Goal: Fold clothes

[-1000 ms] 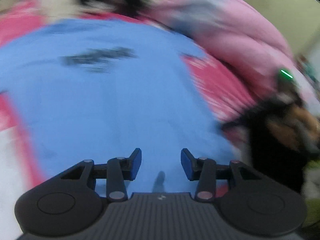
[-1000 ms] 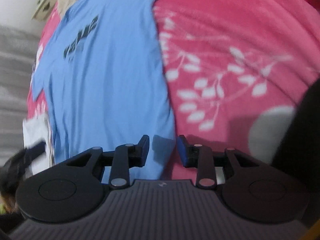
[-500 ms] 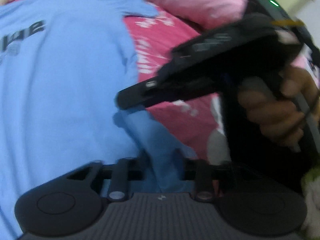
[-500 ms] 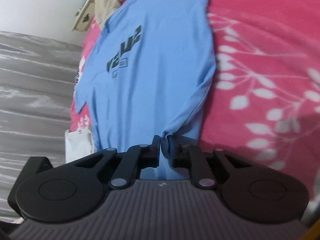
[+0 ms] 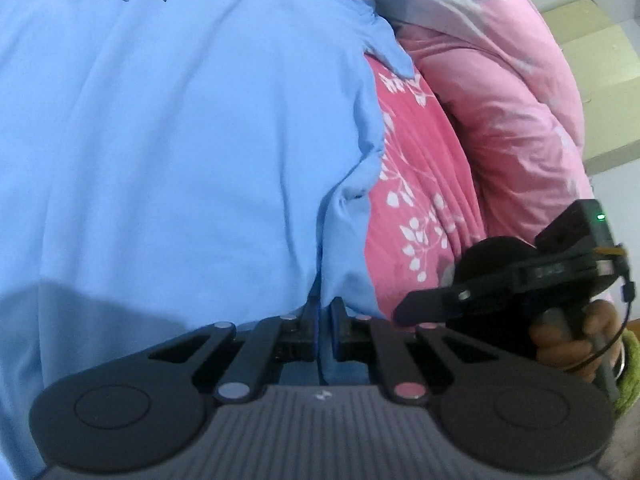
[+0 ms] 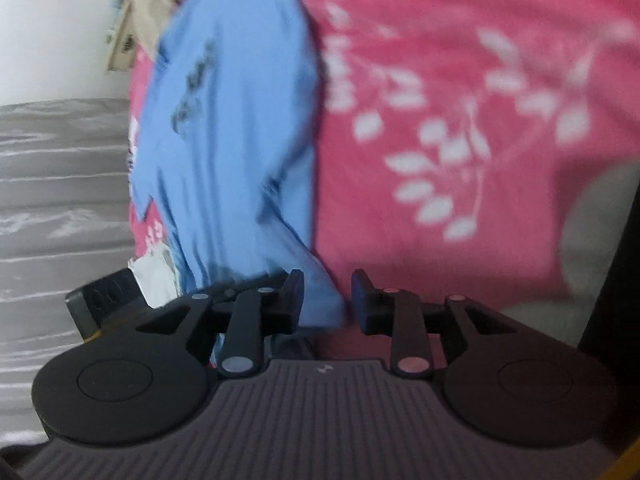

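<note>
Since a second ago the left gripper [image 5: 322,322] has dropped from above the middle of the blue shirt [image 5: 180,140] to its lower right corner and closed there; its jaws are now nearly together, pinching a fold of the hem that rises in a ridge just beyond the fingertips. The right gripper [image 6: 327,304], which half a second ago was clamped on the shirt edge, is opening: its jaws stand apart with a tongue of blue cloth lying between them, and the pads do not press on it. In the left view the right gripper [image 5: 404,312] sits just right of the left one, a hand [image 5: 576,332] around its handle. The shirt lies spread on a pink blanket [image 6: 460,100] with white leaves, its dark print toward the far end. A pale pink quilt [image 5: 500,100] is bunched beside it.
</note>
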Demonstrator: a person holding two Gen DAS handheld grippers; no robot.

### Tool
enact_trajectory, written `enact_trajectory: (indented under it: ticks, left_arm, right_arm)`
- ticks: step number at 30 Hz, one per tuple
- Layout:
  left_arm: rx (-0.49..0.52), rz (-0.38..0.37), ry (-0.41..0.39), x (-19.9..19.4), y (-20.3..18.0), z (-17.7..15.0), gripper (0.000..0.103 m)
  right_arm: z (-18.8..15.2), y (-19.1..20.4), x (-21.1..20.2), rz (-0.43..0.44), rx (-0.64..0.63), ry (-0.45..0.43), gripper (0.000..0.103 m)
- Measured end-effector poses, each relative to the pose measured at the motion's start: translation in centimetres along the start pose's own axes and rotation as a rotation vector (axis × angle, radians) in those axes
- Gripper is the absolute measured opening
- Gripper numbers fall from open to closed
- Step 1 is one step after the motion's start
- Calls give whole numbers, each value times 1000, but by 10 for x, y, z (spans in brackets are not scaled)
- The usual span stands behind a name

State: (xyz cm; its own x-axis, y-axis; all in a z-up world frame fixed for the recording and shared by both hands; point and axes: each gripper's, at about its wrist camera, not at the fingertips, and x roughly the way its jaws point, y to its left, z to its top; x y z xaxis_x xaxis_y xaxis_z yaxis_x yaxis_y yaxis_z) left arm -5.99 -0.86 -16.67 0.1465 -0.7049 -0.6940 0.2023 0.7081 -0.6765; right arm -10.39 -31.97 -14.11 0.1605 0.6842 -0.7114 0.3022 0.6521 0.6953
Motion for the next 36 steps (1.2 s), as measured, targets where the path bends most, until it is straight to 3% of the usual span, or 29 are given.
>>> enact_trajectory:
  ticks: [3,9,11,12,14,19,26,30,36]
  left_arm:
    - [1,-13,-2,-2,5,2,7]
    - [-20,-49,-12,1,14,-1,7]
    - [-12,-52,-16,-2,13,-2,7]
    - [10,-48,-20,-6,10,-2,9]
    - [85,-33,-35,-12,-4,-4,17]
    - [289,-25,-23,-11,-41,-12,19]
    - [507,56,66,11,-74,-33,20]
    - [539,87,103,19,-75,-42,20]
    - [518,59,101,20,-73,-47,21]
  right_arm:
    - [-2,-6,13,-8,47,31,29]
    - [-6,-15,29,67,153,85,29]
    - [-7,-13,32,76,155,86,15]
    - [-8,-10,30,72,131,76,3]
    - [-11,1,16,49,55,34,3]
    - [-37,38,-39,-102,-182,-62,2]
    - [-76,39,-85,-431,-307,-57,2]
    - [-85,49,-73,-595,-447,-73,3]
    - [-92,61,-54,-735,-551,-54,5]
